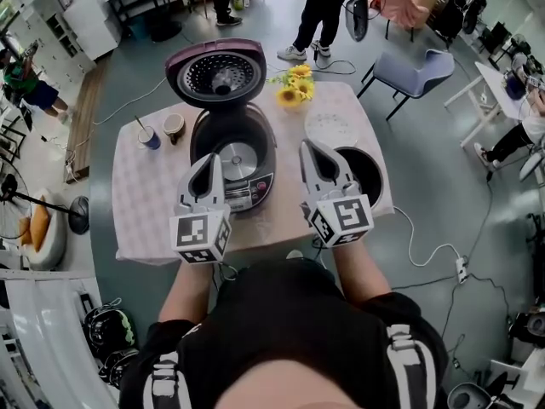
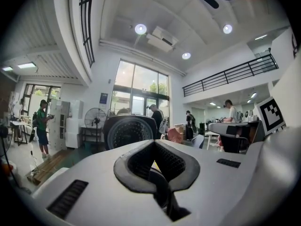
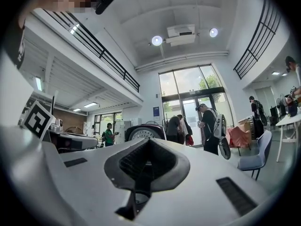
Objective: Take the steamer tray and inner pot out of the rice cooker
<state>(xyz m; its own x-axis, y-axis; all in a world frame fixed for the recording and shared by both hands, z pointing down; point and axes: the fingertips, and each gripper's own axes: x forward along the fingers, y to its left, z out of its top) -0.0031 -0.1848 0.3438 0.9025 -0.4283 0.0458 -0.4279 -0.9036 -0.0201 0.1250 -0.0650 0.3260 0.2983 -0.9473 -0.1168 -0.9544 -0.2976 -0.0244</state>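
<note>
Grey floor (image 1: 443, 186) runs all round a small counter (image 1: 255, 233) with a pale checked cloth (image 1: 140, 190) on it. Some people (image 1: 319, 11) stand at the far side of the big room, near a blue-grey chair (image 1: 417, 71).

On the middle of the counter sits the rice cooker (image 1: 234, 156). Its lid (image 1: 215, 72) is swung up and back, away from me, so the round inside of the lid faces me. The cooker's mouth points straight up, and I can see the shiny round plate at its bottom.

The inner pot (image 1: 368, 175) stands on the counter just to the right of the cooker. It is upright, with its dark mouth pointing up. The steamer tray (image 1: 332, 128) lies flat on the cloth right behind the pot. It is white and round, so no side of it is longer. I cannot tell if the tray and the pot touch.

Yellow flowers (image 1: 295, 83) lie behind the tray. A cup with a straw (image 1: 150, 137) and a brown cup (image 1: 174, 126) stand left of the cooker.

My left tongs (image 1: 209, 162) are in front of the cooker's buttons. My right tongs (image 1: 312, 150) are between the cooker and the pot, and they hide the pot's left edge. Both point away from me, about level. Both are closed tight with nothing between them.

A white cable (image 1: 421, 250) trails on the floor at my right.
</note>
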